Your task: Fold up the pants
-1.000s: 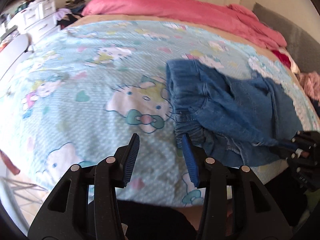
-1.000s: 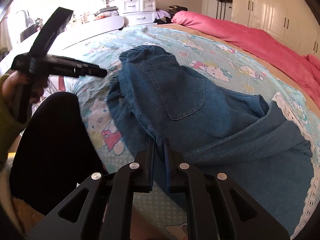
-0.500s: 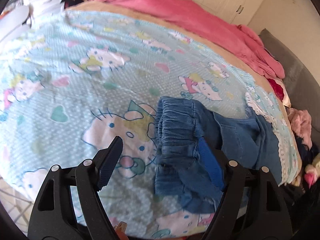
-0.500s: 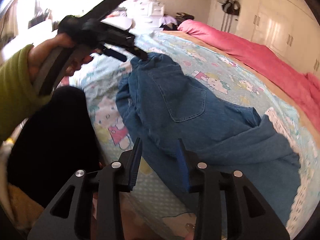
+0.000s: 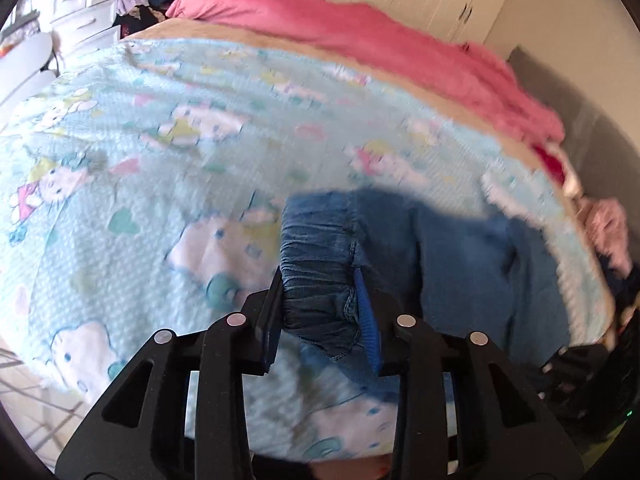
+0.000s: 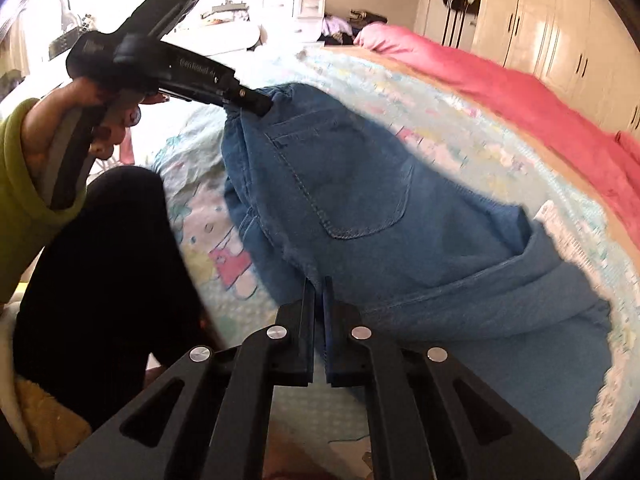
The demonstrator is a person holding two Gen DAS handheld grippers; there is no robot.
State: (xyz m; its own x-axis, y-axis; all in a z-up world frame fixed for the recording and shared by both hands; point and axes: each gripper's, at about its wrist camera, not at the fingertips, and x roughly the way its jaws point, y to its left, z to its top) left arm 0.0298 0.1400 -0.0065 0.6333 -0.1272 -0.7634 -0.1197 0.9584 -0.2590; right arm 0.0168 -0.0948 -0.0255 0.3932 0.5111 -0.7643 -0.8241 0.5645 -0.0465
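Note:
Blue denim pants (image 6: 360, 200) lie crumpled on a light blue cartoon-print bedspread (image 5: 140, 152), back pocket up. My left gripper (image 5: 318, 300) is shut on the gathered elastic waistband (image 5: 316, 256); it also shows in the right wrist view (image 6: 256, 106), gripping the waistband's far corner and lifting it. My right gripper (image 6: 319, 300) is shut on a fold of the pants' near edge, close to the bed's front edge. The legs trail to the right (image 6: 520, 320).
A pink duvet (image 5: 380, 44) is heaped along the bed's far side. White drawers (image 5: 80, 4) and clutter stand at the left, white wardrobes (image 6: 560, 20) behind. A dark-clothed leg (image 6: 100, 260) is by the bed's near edge.
My left gripper moved in and closed on the waistband, then lifted it. My right gripper, open half a second ago, closed again on the pants' near edge.

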